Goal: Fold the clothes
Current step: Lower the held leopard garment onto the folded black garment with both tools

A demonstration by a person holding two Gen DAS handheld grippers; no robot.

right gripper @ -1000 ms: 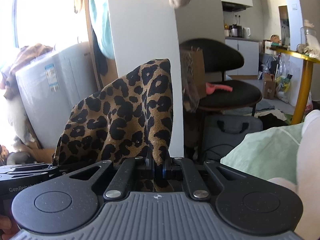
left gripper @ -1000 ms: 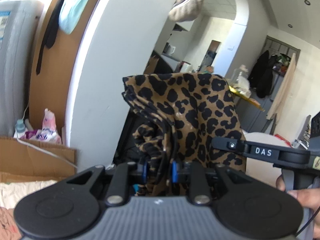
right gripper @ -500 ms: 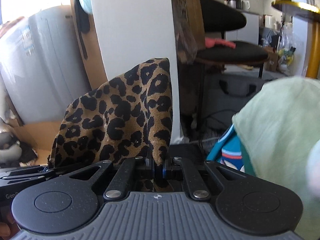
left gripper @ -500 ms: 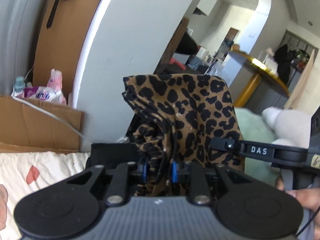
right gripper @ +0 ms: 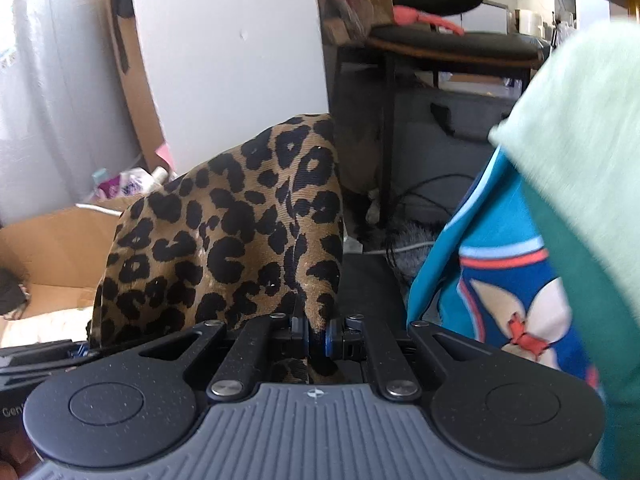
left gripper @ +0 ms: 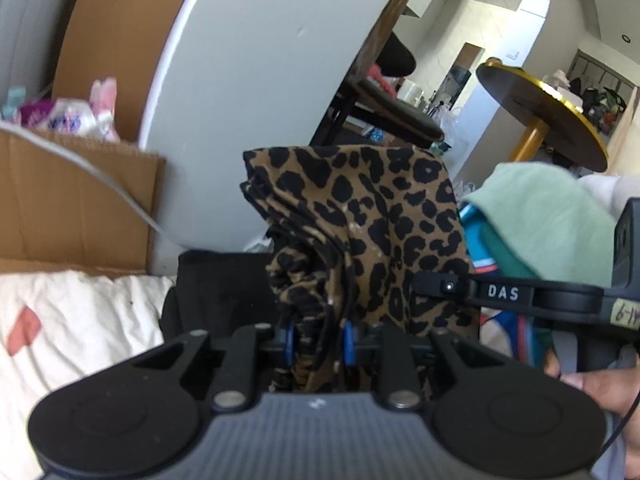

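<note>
Each wrist camera sits just behind its own jaws, looking forward along them, very near; both share the leopard-print cloth (left gripper: 384, 216) (and white pillar (right gripper: 232, 60)) ahead.

Both grippers have dipped over the last second, carrying the leopard cloth (left gripper: 384, 216) down with them. The ceiling and the hung laundry have gone from both views. In the left view the white bedding (left gripper: 76, 320) has come in at lower left, and the mint garment (left gripper: 548, 220) now stands just right of the cloth. In the right view the mint garment (right gripper: 580, 128) has grown much nearer, and a blue patterned fabric (right gripper: 500, 264) now shows below it
</note>
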